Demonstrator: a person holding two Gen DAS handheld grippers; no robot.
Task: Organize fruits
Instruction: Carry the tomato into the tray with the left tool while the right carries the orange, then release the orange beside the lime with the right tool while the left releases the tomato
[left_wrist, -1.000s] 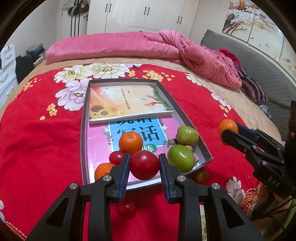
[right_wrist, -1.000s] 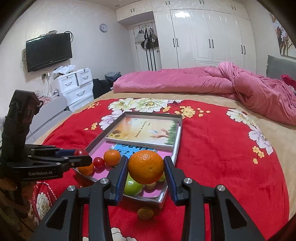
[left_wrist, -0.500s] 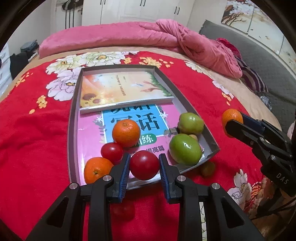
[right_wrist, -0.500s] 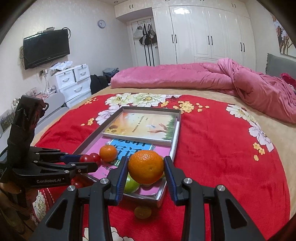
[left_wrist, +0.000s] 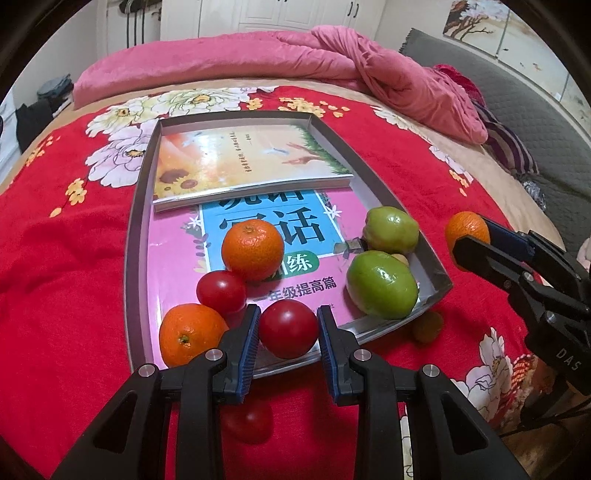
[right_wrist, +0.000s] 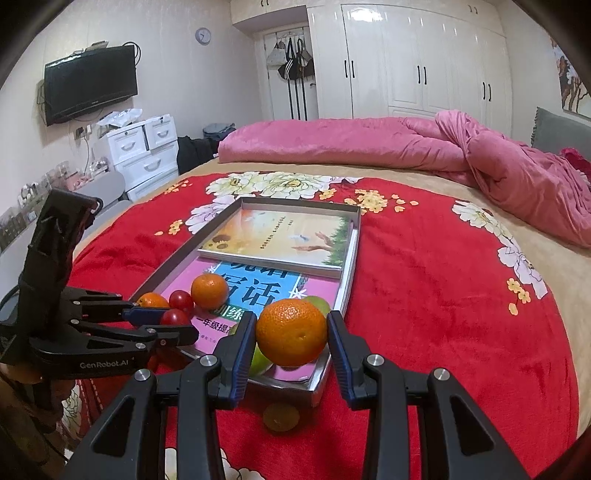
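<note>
My left gripper (left_wrist: 288, 338) is shut on a red tomato (left_wrist: 289, 334) above the near edge of a grey tray (left_wrist: 135, 206). In the tray lie two oranges (left_wrist: 253, 249), a second tomato (left_wrist: 221, 291) and two green fruits (left_wrist: 382, 284), on top of books. My right gripper (right_wrist: 291, 338) is shut on an orange (right_wrist: 291, 332), held above the tray's near right corner (right_wrist: 317, 384); it also shows in the left wrist view (left_wrist: 467, 230). Another tomato (left_wrist: 248, 422) and a small brown fruit (left_wrist: 427, 326) lie on the red blanket outside the tray.
The tray sits on a bed with a red flowered blanket (right_wrist: 424, 295). A pink duvet (right_wrist: 406, 144) is bunched at the far side. Two books (left_wrist: 243, 162) fill the tray's floor. White drawers (right_wrist: 144, 151) stand left of the bed.
My left gripper has moved forward over the tray's near edge with the tomato, so the tray looks closer. My right gripper has held the orange nearly still.
</note>
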